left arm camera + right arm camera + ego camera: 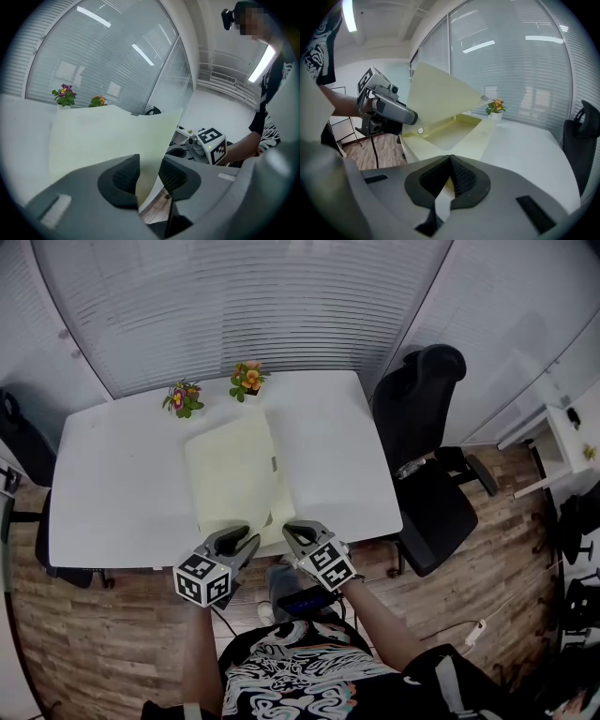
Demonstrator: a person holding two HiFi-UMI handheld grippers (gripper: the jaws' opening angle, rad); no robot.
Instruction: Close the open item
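The left tongs [242, 538] hang at 7 o'clock of the counter [112, 484], a smooth white slab with rounded corners. They are grey moulded shells with ribbed black pads [123, 177]. Their jaws stand partly apart, and the near edge of the lid [108, 140] runs up between them. The sheet lies against one pad; whether the other presses on it is hard to tell, but it looks loose rather than pinched.

At 11 to 12 o'clock, on the far edge, two small pots stand side by side. One holds purple flowers [183, 397], the other orange flowers [248, 379], both in front of a wall of pale slatted blinds [244, 306].

The box [230, 474] is pale yellow, flat and rectangular, with a matt, card-like surface. It lies in the middle of the counter. Its long axis runs from the near edge at 6 o'clock towards the flowers at 12. It is open: the thin, stiff lid slants up over a shallow tray [454, 133] with low straight walls. A small tab [275, 463] shows on the lid's right edge, and a round white stud [420, 131] sits on the tray's near wall.

The right tongs [295, 532] are at 6 o'clock, just beside the box's near end. Their jaws are closed, with the pad tips meeting and nothing gripped.

At 3 o'clock, off the counter's right side, a black padded office chair [422, 427] stands on the wood-plank floor [112, 634]
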